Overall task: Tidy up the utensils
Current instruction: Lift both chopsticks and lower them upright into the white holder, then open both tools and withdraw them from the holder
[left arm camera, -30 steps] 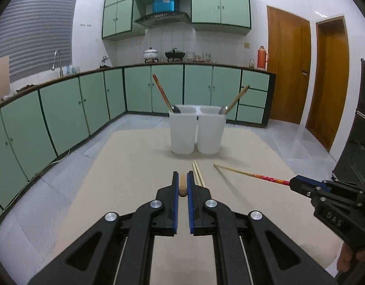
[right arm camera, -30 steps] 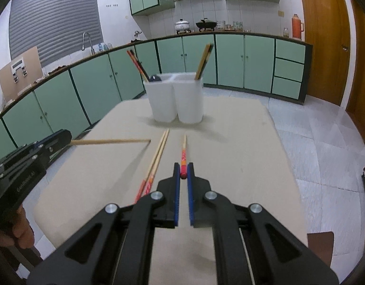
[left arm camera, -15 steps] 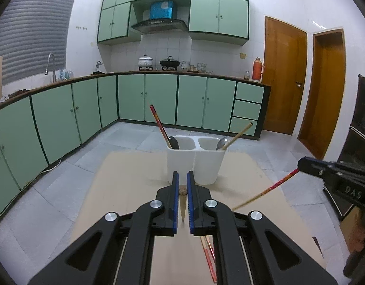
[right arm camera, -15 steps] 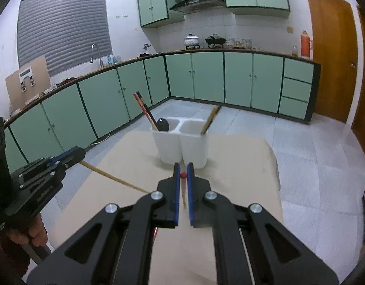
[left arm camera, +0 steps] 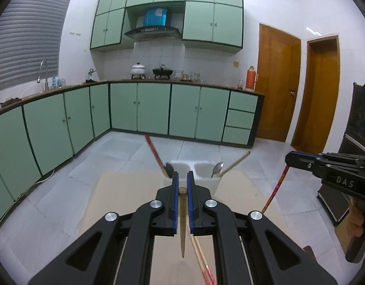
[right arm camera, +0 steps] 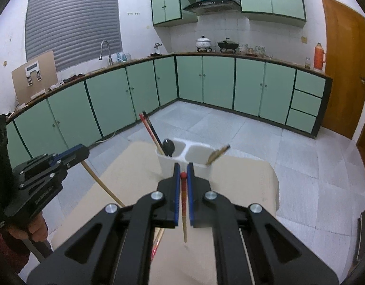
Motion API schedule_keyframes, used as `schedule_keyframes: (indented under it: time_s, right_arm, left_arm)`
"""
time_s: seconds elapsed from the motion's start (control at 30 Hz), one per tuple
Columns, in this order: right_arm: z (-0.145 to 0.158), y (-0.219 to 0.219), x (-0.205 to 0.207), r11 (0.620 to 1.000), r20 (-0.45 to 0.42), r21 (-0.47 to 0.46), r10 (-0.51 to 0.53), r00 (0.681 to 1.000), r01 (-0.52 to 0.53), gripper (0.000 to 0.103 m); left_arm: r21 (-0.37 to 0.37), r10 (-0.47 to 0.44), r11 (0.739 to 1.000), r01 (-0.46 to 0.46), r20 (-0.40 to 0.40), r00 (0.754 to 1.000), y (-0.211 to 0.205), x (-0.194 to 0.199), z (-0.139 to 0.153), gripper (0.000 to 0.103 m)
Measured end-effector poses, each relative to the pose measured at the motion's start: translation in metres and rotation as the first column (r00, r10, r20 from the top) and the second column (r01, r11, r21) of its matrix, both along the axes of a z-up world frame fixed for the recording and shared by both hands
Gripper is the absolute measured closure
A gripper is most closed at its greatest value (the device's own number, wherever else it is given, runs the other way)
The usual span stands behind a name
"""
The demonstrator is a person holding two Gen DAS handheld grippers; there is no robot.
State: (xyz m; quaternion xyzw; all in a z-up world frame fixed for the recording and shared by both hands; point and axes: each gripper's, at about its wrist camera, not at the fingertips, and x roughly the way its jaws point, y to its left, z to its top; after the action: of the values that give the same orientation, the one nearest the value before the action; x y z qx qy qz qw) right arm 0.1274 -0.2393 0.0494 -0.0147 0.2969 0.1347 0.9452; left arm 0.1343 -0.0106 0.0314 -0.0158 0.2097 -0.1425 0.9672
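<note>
My left gripper [left arm camera: 182,180] is shut on a plain wooden chopstick [left arm camera: 182,223] that hangs down above the table. My right gripper [right arm camera: 183,172] is shut on a red-topped chopstick [right arm camera: 183,211], also hanging tip down. It also shows in the left wrist view [left arm camera: 275,190]. Both are raised, short of the white two-compartment holder [right arm camera: 182,161]. Its left compartment holds red chopsticks [right arm camera: 149,130] and a black spoon [right arm camera: 168,146]. Its right compartment holds a spoon [left arm camera: 217,167] and a wooden-handled utensil [right arm camera: 218,153].
A pair of red-ended chopsticks [left arm camera: 201,258] lies on the beige table [right arm camera: 249,185] below my left gripper. The left gripper shows at the left of the right wrist view [right arm camera: 73,153]. Green cabinets line the kitchen walls beyond the table.
Both grippers have lifted their chopsticks off the table and tilted them from lying flat to hanging tip down. Both have moved closer to the holder.
</note>
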Motion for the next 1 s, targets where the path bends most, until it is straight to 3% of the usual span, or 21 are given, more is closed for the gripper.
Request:
schedule_keyframes:
  time_s: [0.57,0.73,1.0]
  right_arm:
    - [0.09,-0.006,0.081,0.999,0.159,0.041,0.003,0.987,-0.01,0.098]
    - [0.085,-0.011,0.118,0.999,0.164,0.039,-0.023,0.986,0.017,0.098]
    - [0.041,-0.02,0.159,0.997,0.081,0.072,-0.044,0.996,0.038,0.098]
  left_arm:
    - [-0.021,0.01,1.0,-0.005,0.227,0.974,-0.026,0.073,0.096,0.096]
    - [-0.005,0.011,1.0,-0.01,0.225,0.974,-0.04,0.105,0.093,0.096]
    - [0.019,0.01,1.0,-0.013,0.159,0.987,-0.051,0.148,0.054,0.096]
